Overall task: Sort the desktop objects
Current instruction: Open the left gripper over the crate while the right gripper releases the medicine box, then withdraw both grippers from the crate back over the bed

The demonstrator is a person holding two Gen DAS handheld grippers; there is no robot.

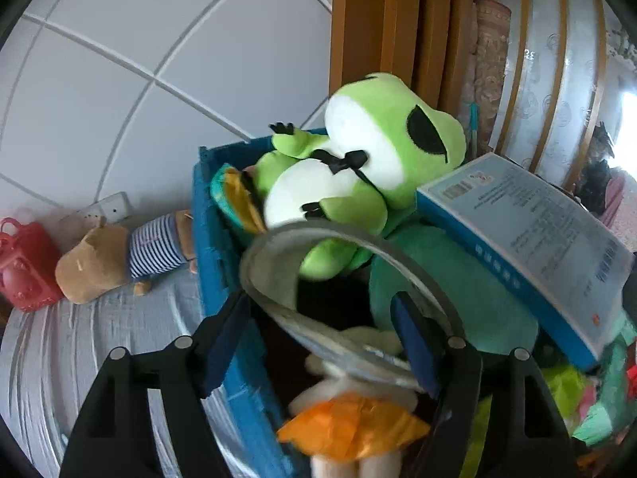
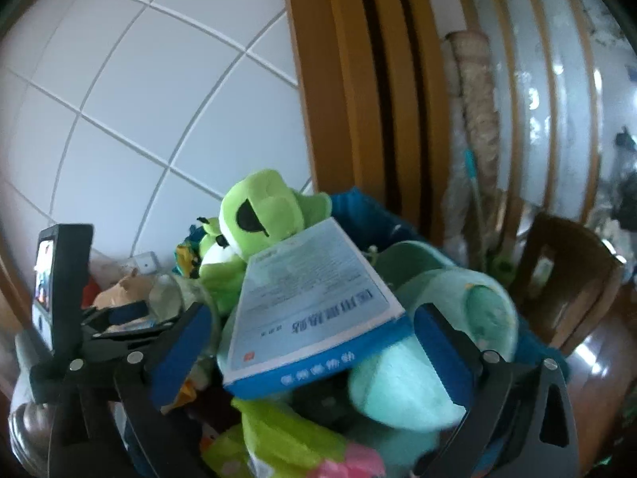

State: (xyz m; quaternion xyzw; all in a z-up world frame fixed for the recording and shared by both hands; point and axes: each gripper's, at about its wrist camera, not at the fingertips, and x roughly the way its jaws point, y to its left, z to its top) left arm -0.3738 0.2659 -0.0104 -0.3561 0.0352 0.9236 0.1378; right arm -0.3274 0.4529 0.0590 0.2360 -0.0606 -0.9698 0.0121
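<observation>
My bin (image 1: 223, 279) is heaped; both my claws (image 1: 318, 342) (image 2: 314, 354) gape, released; the bear (image 1: 115, 255) seemingly remains outside.

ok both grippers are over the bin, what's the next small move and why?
Probably draw the left gripper back off the grey roll of tape: its jaws stand open, the roll lies loose between them on the toys inside the blue bin. The right gripper is open too, straddling the blue box, which rests on the pile.

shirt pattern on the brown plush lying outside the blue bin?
Blue-and-white stripes on the brown plush toy, beside the blue plastic bin; clearest in the left wrist view.
</observation>
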